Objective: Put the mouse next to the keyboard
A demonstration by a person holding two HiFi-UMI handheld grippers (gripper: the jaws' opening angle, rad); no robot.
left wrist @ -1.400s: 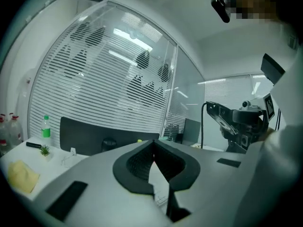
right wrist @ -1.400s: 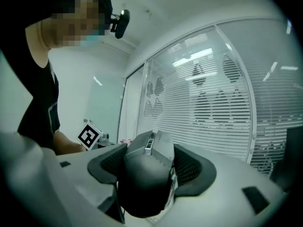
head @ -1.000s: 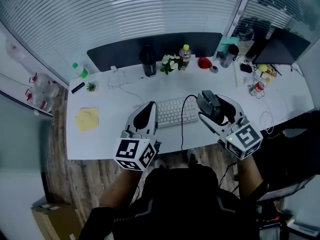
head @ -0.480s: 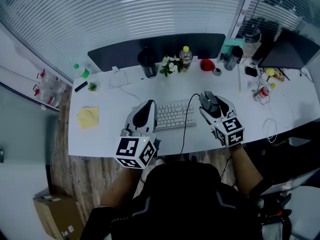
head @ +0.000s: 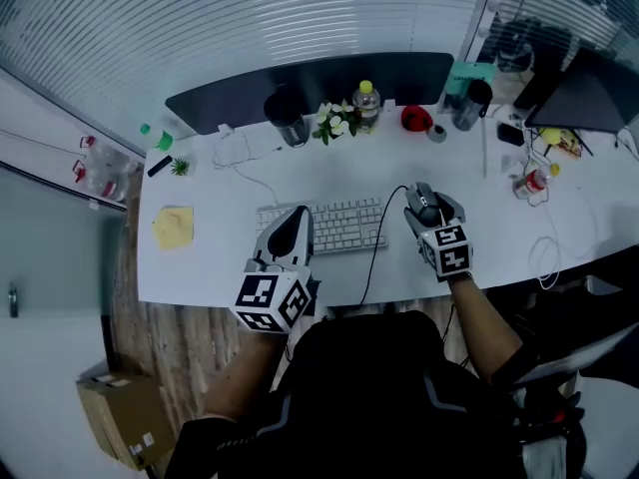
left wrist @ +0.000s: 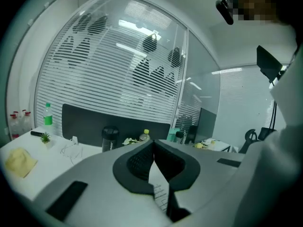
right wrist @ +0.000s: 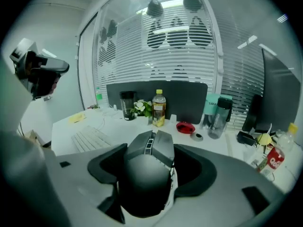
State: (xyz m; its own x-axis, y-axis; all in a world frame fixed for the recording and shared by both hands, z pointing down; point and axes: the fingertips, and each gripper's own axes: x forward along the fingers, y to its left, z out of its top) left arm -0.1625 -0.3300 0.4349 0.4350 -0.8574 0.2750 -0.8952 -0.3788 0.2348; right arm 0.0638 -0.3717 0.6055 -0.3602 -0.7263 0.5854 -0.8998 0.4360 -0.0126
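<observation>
A black mouse (head: 423,199) sits between the jaws of my right gripper (head: 427,208), which is shut on it, low over the white desk (head: 220,267) just right of the white keyboard (head: 324,226). The right gripper view shows the mouse (right wrist: 149,174) filling the space between the pads of the right gripper (right wrist: 154,157), with the keyboard (right wrist: 92,138) off to the left. The mouse's black cable (head: 374,252) runs over the desk's near edge. My left gripper (head: 290,223) hovers at the keyboard's left end. Its jaws are shut and empty in the left gripper view (left wrist: 152,148).
Along the back of the desk stand a dark divider panel (head: 310,86), a black tumbler (head: 283,116), flowers (head: 334,123), a yellow-capped bottle (head: 366,103), a red dish (head: 414,118) and a grey bottle (head: 469,103). A yellow cloth (head: 173,226) lies at the left.
My right gripper has sunk toward the desk with the mouse and now sits close beside the keyboard's right end. The left gripper has dropped a little and moved slightly.
</observation>
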